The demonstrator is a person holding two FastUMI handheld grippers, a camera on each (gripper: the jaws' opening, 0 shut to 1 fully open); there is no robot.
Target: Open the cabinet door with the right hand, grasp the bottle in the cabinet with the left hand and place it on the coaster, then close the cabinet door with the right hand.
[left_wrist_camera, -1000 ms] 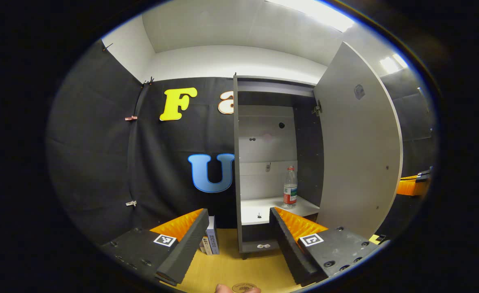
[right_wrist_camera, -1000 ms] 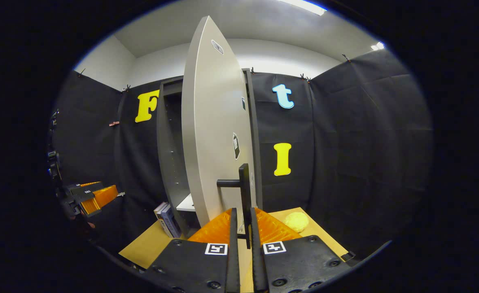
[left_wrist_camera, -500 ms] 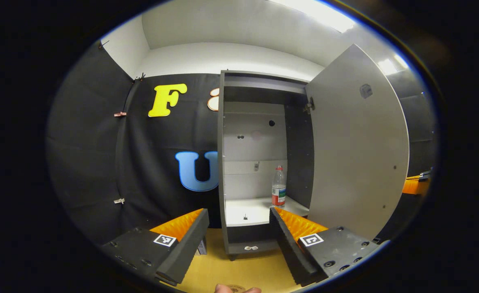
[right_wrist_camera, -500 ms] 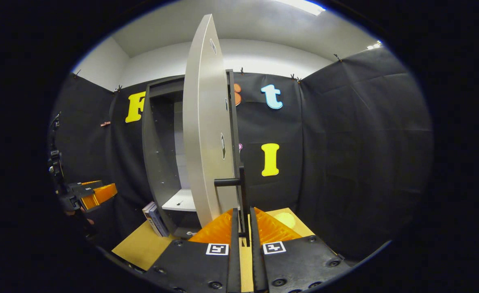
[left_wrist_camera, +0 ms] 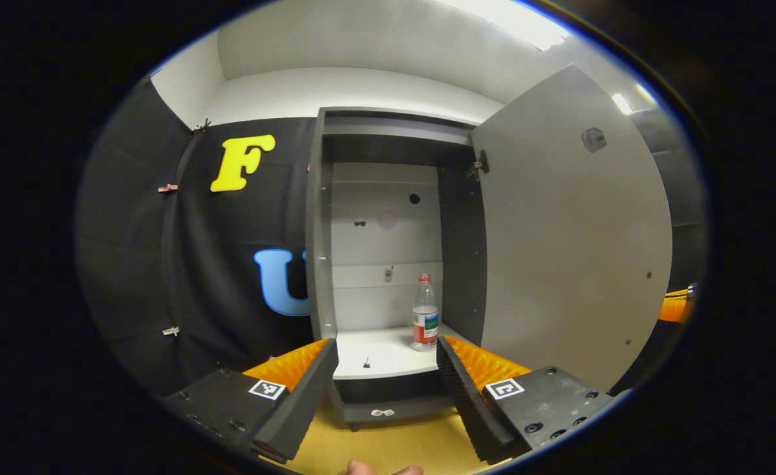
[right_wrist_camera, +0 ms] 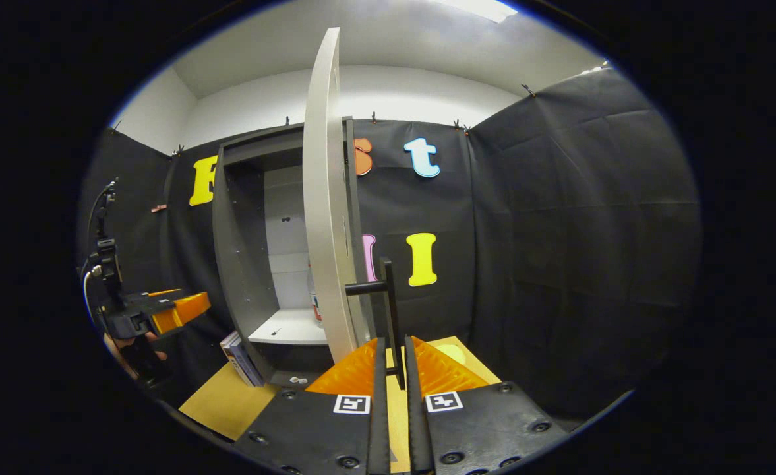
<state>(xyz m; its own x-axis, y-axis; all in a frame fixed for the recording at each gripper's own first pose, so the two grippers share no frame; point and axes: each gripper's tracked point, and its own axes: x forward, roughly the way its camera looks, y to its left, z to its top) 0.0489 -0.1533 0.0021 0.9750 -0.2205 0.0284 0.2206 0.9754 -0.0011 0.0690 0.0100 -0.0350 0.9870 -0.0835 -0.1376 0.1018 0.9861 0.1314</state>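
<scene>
step: you are on the door part. the cabinet door [left_wrist_camera: 572,231] stands wide open, so this part looks just about done. the bottle part looks like it comes next.
right gripper: your right gripper [right_wrist_camera: 392,369] is pinched shut on the black door handle [right_wrist_camera: 388,310]. both fingers press on the thin bar of it, low down.
left gripper: your left gripper [left_wrist_camera: 384,382] is open wide and holds nothing. in the right gripper view it waits off to the side, near the cabinet [right_wrist_camera: 242,251], with a hand under it.
bottle: the bottle [left_wrist_camera: 425,313] stands up straight on the white shelf [left_wrist_camera: 374,353] inside the cabinet, at the back right, close to the dark side wall. it has a red cap and a red and green label. it sits well apart from your left gripper.
aim: your left gripper points right into the cabinet. the bottle shows just above its right finger.
next move: i think you should hold the door where it is and push your left gripper in, a bit to the right, so the bottle ends up between the fingers. then squeeze on its middle.
watch out: the bottle is tall and thin, so a bump could tip it. go in slow.
coaster: i cannot find it for sure in these views.
</scene>
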